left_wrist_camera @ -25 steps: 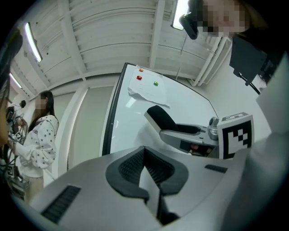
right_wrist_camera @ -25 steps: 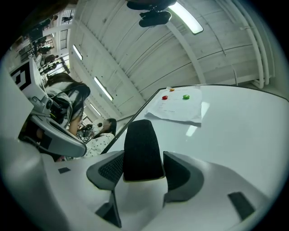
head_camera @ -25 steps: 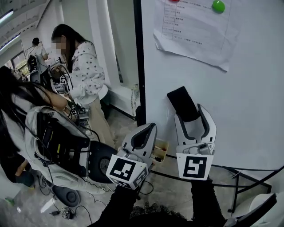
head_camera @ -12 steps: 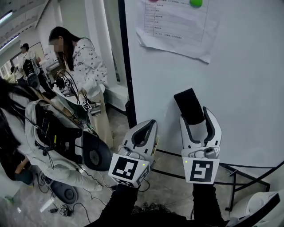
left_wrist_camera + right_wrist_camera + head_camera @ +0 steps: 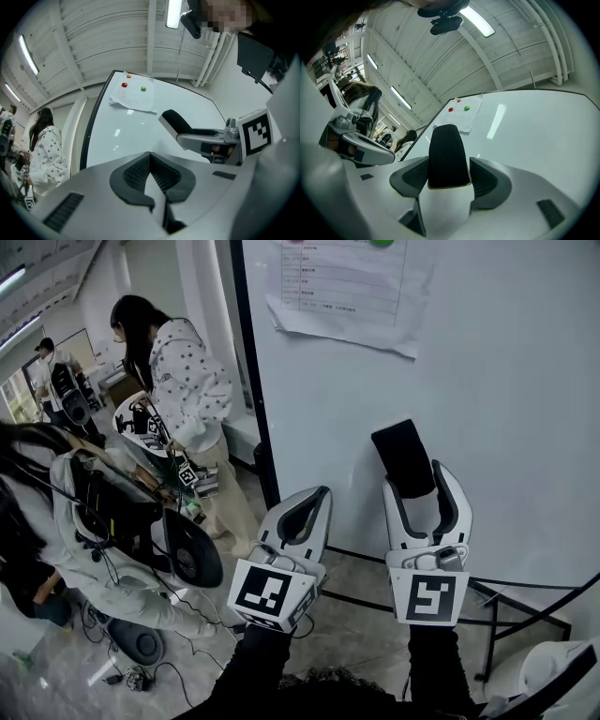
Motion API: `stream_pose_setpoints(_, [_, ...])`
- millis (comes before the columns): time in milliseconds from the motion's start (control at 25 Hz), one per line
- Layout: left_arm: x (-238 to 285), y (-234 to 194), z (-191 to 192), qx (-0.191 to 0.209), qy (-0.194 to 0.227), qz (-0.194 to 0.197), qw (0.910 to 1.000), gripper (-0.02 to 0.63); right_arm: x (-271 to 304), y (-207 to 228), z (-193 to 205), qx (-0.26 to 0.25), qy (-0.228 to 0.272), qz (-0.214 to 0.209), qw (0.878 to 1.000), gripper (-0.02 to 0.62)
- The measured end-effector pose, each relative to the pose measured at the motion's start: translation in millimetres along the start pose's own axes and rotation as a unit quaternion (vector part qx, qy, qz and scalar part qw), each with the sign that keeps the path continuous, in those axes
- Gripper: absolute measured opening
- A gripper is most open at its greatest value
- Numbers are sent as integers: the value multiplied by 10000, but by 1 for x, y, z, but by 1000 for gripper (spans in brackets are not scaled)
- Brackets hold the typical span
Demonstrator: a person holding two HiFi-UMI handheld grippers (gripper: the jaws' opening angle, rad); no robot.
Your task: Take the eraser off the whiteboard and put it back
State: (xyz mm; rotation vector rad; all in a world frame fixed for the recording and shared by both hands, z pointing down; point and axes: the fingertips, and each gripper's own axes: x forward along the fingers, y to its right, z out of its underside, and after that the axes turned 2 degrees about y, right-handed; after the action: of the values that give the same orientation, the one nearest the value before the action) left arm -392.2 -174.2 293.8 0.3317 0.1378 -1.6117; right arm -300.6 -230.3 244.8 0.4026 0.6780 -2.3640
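Close in front of the whiteboard (image 5: 506, 381), gripping the black eraser (image 5: 403, 457) between the widely spread jaws of the right gripper (image 5: 419, 484), with the left gripper (image 5: 315, 500) pinched together and empty just beside.

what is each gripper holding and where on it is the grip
The right gripper holds the black eraser by its two long sides near the lower end; the rest sticks out past the jaws. The left gripper is shut, empty.

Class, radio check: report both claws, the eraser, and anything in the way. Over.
Left claw shut, empty. Right claw shut on eraser, by the whiteboard. Pinned sheet higher up, clear of it.
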Motion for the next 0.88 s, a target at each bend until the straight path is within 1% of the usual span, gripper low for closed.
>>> stream_pose_setpoints(120, [-1,8,-2,66,2,44,10000,8,-5,4,-3,-29,29,0,10000,275])
stream_pose_setpoints(240, [-2,14,-1,127,-89,65,9999,6,-10,5,-6,-56,62,-5,10000,275])
stream_pose_setpoints(320, [-4,17,-1,19,-113,43,9999,5,-13,5,-7,-74,50,-16,10000,275])
stream_pose_setpoints(400, [-5,20,-2,-94,-91,103,9999,6,-16,6,-6,-73,27,-27,10000,275])
stream_pose_setpoints(480, [-6,25,-2,-2,-92,149,9998,6,-20,7,-7,-63,23,-26,10000,275])
stream_pose_setpoints(560, [-7,30,-3,124,-105,116,9998,6,-23,9,-8,-70,17,-23,10000,275])
stream_pose_setpoints(720, [-10,38,-4,54,-91,157,9998,6,-30,12,-13,-92,27,-3,10000,275])
stream_pose_setpoints(880, [-12,42,-6,-1,-95,113,9999,6,-37,18,-17,-123,62,28,9999,275])
